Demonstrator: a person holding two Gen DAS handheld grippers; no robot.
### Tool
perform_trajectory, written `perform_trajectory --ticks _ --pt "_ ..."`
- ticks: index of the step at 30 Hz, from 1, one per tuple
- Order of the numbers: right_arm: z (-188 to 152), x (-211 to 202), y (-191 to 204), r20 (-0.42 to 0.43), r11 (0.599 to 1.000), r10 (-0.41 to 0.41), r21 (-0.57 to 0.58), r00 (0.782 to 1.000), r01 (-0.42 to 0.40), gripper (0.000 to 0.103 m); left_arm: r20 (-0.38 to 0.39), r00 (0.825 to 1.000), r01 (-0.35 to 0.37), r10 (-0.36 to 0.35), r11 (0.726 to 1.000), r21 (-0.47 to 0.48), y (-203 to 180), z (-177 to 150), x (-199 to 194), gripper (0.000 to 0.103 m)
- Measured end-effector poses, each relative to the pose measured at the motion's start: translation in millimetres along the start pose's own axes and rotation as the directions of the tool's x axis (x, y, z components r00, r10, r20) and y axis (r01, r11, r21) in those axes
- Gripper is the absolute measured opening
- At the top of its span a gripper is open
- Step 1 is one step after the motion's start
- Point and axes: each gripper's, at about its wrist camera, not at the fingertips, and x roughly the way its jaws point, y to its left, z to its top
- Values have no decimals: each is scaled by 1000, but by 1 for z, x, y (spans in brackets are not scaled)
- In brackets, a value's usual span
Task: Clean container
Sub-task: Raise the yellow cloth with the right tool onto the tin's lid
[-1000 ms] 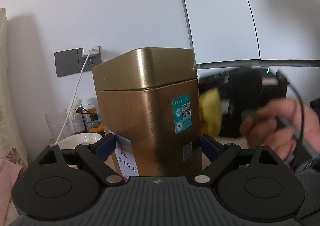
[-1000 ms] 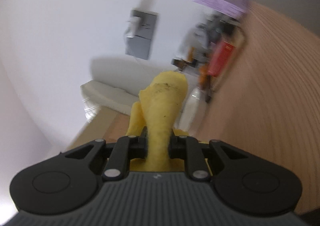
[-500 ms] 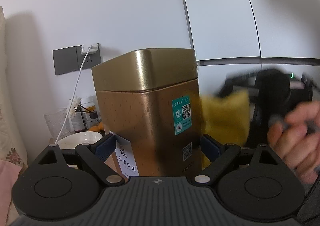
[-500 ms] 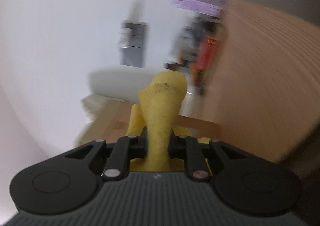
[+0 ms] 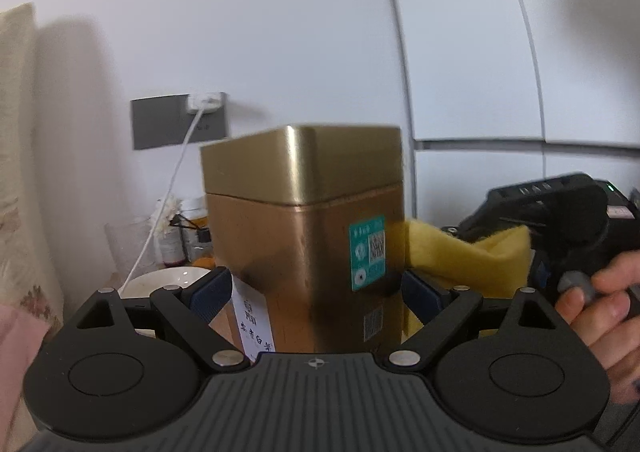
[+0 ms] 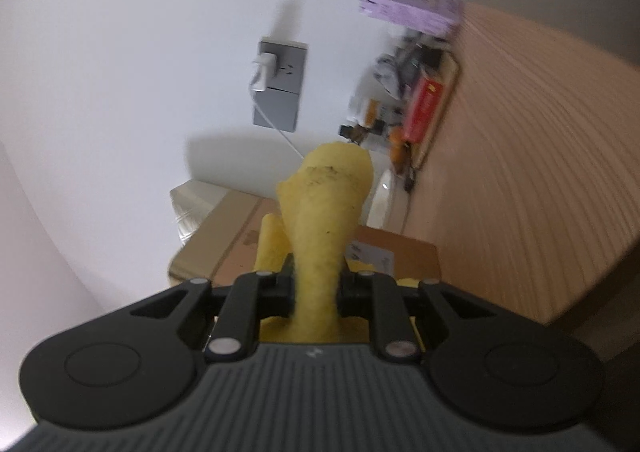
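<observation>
A square gold tea tin (image 5: 304, 236) with its lid on stands upright between the pads of my left gripper (image 5: 316, 292), which is shut on its lower sides. My right gripper (image 6: 316, 288) is shut on a folded yellow cloth (image 6: 326, 220). In the left wrist view the cloth (image 5: 464, 256) lies against the tin's right side, with the right gripper's black body (image 5: 560, 220) and the person's hand (image 5: 600, 304) behind it. In the right wrist view the tin (image 6: 224, 224) lies at the lower left beyond the cloth.
A grey wall socket with a white charger and cable (image 5: 200, 116) is behind the tin. A white bowl (image 5: 164, 280), a glass (image 5: 128, 240) and small bottles stand at the left. A wooden tabletop (image 6: 540, 172) and a purple box (image 6: 408, 4) show in the right wrist view.
The right gripper and cloth moved along the tin's right side, from close behind it to further right and lower. The tin stayed held in the left gripper, shifting slightly.
</observation>
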Motion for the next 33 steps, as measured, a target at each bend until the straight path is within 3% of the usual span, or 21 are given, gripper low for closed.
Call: perform_trajectory --ticks 5,9,12,15,18,22,25,29,33 --pt "8 -15 29 29 987 -58 -147 998 61 19 -7 994 -110 109 992 -57 -24 13 -13 94" --pt "21 -24 71 58 931 -137 -334 989 149 19 -29 981 -195 193 980 -42 -52 22 -11 94" --pt "29 -21 113 62 849 -161 -500 985 170 19 -54 959 -280 278 959 -49 -68 28 -3 94" --pt "31 -7 157 34 735 -179 -660 983 157 19 -78 936 -350 344 934 -76 -71 30 5 93" --pt "27 18 187 -27 640 -218 -759 976 122 19 -96 925 -376 367 919 -116 -65 30 6 85" --pt "13 56 206 -84 514 -313 -852 946 94 19 -98 929 -366 356 924 -115 -63 31 2 82" --pt "4 83 209 -130 454 -365 -889 922 55 19 -98 937 -345 336 932 -110 -56 32 1 82" --pt "-6 114 202 -118 359 -433 -932 893 51 18 -103 942 -331 320 937 -110 -48 35 5 82" --pt "-15 125 198 -105 297 -458 -954 883 41 18 -99 941 -334 324 936 -114 -45 36 5 82"
